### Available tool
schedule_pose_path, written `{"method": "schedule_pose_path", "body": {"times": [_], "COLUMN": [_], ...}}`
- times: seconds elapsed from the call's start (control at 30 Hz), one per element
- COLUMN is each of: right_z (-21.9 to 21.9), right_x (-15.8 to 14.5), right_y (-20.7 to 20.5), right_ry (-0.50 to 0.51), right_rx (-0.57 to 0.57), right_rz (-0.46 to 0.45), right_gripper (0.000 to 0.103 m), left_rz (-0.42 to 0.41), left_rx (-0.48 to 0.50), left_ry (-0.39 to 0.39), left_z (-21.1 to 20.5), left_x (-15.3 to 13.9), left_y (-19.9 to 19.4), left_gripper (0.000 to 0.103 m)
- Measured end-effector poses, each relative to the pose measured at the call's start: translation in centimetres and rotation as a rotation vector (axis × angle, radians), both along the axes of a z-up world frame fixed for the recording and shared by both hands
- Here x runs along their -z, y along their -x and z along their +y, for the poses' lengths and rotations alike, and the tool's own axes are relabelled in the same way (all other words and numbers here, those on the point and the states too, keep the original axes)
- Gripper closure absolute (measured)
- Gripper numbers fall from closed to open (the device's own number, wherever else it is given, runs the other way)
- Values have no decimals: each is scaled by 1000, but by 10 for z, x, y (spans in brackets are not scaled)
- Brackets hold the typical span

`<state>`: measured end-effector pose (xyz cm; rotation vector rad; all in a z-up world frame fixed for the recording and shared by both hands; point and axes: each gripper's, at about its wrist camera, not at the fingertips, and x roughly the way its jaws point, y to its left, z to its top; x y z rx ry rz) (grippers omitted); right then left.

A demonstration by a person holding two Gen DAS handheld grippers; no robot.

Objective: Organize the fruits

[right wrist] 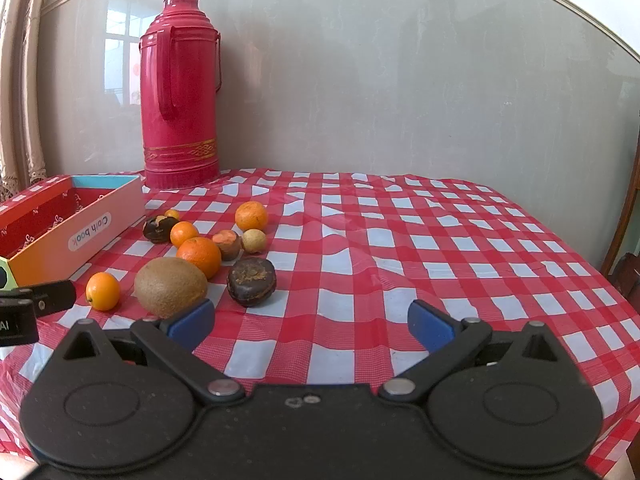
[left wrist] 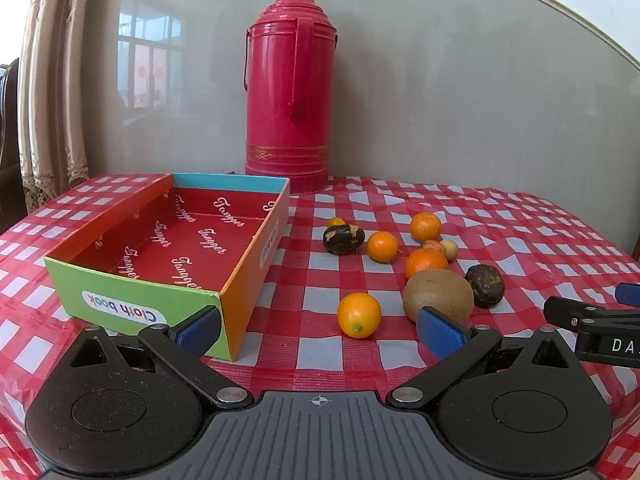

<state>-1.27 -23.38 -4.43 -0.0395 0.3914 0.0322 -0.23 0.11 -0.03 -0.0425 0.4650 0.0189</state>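
With nothing boxed yet, both the left gripper (left wrist: 320,330) and right gripper (right wrist: 311,322) are hovering wide open and empty, probably reaching next for the kumquat (left wrist: 359,315) lying just right of the box (left wrist: 240,296).

The surface wears a red and white checked plastic cloth (left wrist: 340,352). The open cardboard box (left wrist: 168,248) is red inside with white words, and green, orange and blue outside. The tall plastic flask (left wrist: 290,92) is pink-red with a gold band. The small round fruits (left wrist: 359,315) are orange, the fuzzy egg-shaped kiwi (left wrist: 438,295) is brown, and two wrinkled fruits (left wrist: 343,239) are dark brown.
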Motion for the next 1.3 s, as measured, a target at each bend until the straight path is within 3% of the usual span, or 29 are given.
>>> {"method": "schedule_pose_path", "body": {"times": [1.3], "right_z": [-1], "right_x": [-1], "right_y": [1], "right_ry": [-11], "right_rx": [9], "right_rz": [0], "right_gripper": [6], "left_rz": [-2], "left_rx": [2], "left_ry": [-4], "left_z": [-1], "left_x": [0], "left_y": [1], "left_gripper": [0]}}
